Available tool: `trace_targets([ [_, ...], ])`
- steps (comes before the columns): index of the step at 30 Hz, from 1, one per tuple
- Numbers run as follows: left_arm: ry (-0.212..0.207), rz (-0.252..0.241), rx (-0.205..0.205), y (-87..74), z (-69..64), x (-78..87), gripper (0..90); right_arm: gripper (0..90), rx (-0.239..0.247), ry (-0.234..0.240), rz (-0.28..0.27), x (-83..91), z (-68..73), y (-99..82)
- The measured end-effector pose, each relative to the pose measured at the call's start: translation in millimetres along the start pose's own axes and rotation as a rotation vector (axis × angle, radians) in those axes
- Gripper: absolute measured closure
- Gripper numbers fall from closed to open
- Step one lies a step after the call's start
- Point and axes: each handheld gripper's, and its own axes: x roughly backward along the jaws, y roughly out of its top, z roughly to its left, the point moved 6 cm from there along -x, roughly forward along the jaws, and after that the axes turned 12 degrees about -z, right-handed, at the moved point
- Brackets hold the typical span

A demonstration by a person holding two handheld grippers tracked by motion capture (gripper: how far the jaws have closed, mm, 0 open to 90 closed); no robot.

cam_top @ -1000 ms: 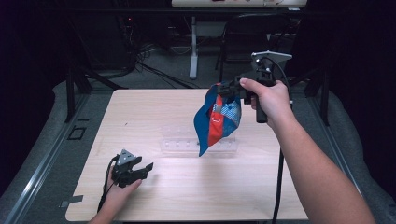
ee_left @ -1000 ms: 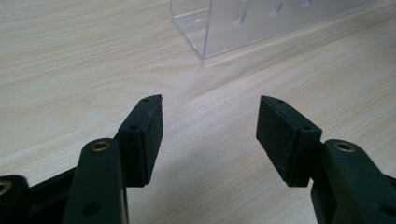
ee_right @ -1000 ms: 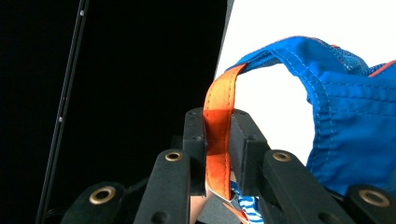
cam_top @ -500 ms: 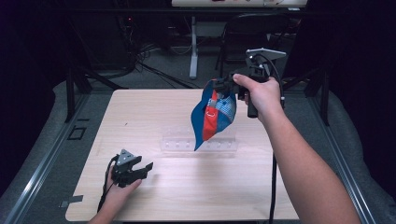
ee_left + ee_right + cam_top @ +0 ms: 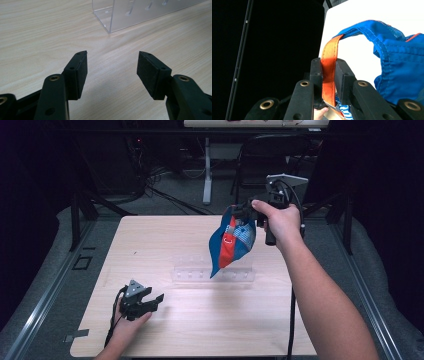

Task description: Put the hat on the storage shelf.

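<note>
We see a pale wooden worktop [image 5: 165, 245] from above, with a person's two forearms coming in from the near edge. Each hand carries a black two-jaw tool.

The right tool [image 5: 240, 211] is raised above the far right part of the worktop, gripped in the right hand [image 5: 281, 222]. Its jaws are pressed together on the orange strap [image 5: 329, 75] of a blue fabric bag [image 5: 231, 244]. In the right gripper view, the strap runs up between the two black pads and loops over into the blue stitched rim of the bag, which hangs off to the right of the jaws. From above, the bag dangles below and slightly left of the tool, clear of the worktop, with an orange stripe and a blue-and-white patterned patch showing on its folds. Its lowest tip hangs over a clear plastic rack [image 5: 212, 273] that lies across the middle of the worktop.

The left tool [image 5: 155, 300] rests low at the near left of the worktop, held in the left hand [image 5: 125, 325], well apart from the bag. In the left gripper view its jaws are spread wide with nothing between them but bare wood, and the end of the clear rack [image 5: 140, 12] lies ahead of them.
</note>
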Motion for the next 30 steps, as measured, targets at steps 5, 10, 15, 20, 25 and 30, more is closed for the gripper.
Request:
trace_targets([
  [5, -0.001, 0.0, -0.002, 0.0, 0.2, 0.0, 42.4, 78.1, -0.011, 0.004, -0.002, -2.8, -4.2, 0.8],
  [10, 0.0, -0.001, -0.001, 0.1, 0.5, 0.1, 42.5, 78.1, -0.016, -0.002, -0.011, -5.7, -6.9, 2.4],
  [15, -0.001, 0.0, 0.0, 0.1, 0.6, 0.1, 42.7, 78.0, -0.014, 0.005, -0.001, -11.6, -5.6, 0.0],
  [20, -0.002, -0.001, -0.002, 0.1, 0.3, 0.2, 42.7, 78.0, -0.006, 0.003, 0.014, -19.1, -6.1, -4.7],
  [25, -0.001, 0.001, -0.002, 0.1, 1.1, 0.0, 42.7, 78.0, -0.016, -0.001, 0.017, -22.8, -9.2, -6.4],
  [30, -0.002, 0.002, -0.001, 0.0, 0.8, -0.3, 42.7, 78.0, -0.013, -0.011, 0.035, -25.3, -14.5, -9.1],
])
